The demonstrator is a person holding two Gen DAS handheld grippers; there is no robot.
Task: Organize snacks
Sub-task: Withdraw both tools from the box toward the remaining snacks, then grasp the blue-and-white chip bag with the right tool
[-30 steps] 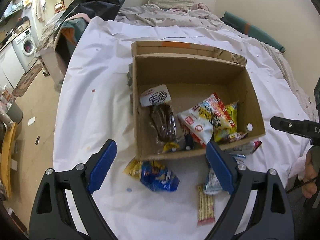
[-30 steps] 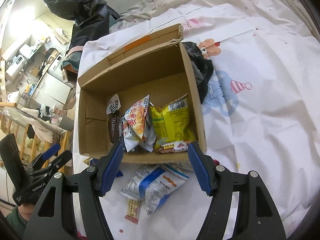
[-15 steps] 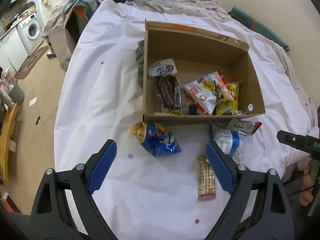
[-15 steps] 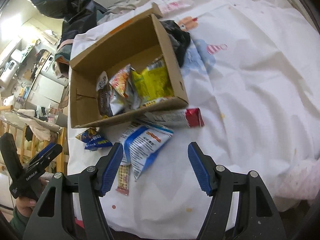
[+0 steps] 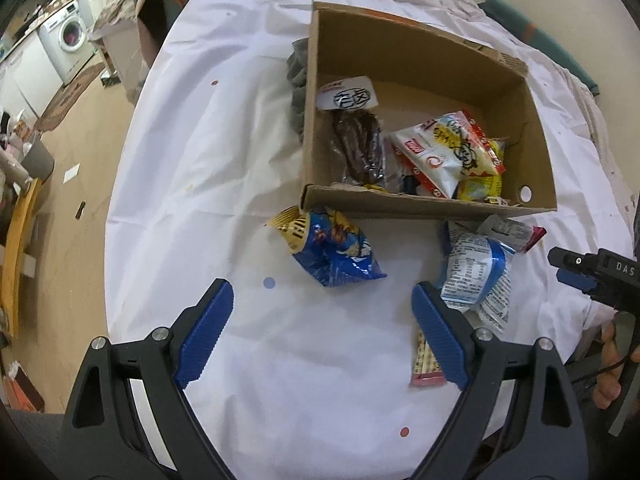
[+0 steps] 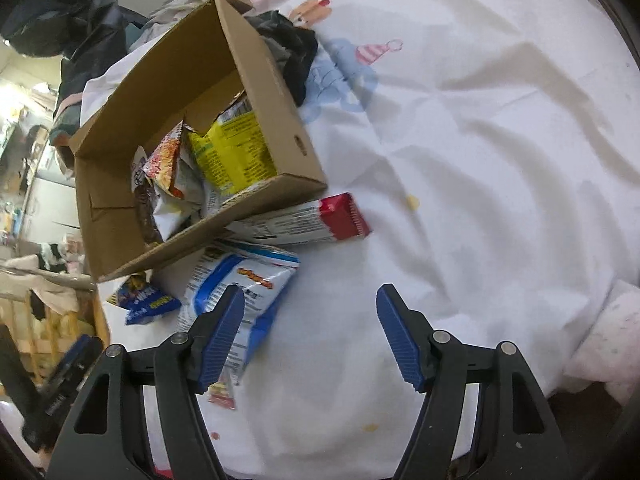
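A cardboard box (image 5: 424, 206) (image 6: 260, 80) on the white sheet holds several snack packs. In front of it lie a blue and yellow chip bag (image 5: 334, 250) (image 6: 144, 300), a white and blue bag (image 5: 478, 276) (image 6: 244, 284), a red-ended packet (image 5: 516, 232) (image 6: 308, 222) and a wafer bar (image 5: 426, 364) (image 6: 222, 390). My left gripper (image 5: 322, 312) hovers open just short of the chip bag, nothing between its fingers. My right gripper (image 6: 310, 314) is open too, its left finger over the white and blue bag. The right gripper's tip (image 5: 576, 270) shows at the left wrist view's right edge.
A dark cloth (image 6: 292, 52) lies against the box's far side. The sheet's edge drops to a wooden floor (image 5: 80, 152) on the left, with a washing machine (image 5: 68, 36) beyond. A pink cloth (image 6: 608, 340) sits at the near right edge.
Both grippers have sunk and tilted further down; the box has slid up in both views and the loose packs in front of it have come into full view. The jaws have kept their width.
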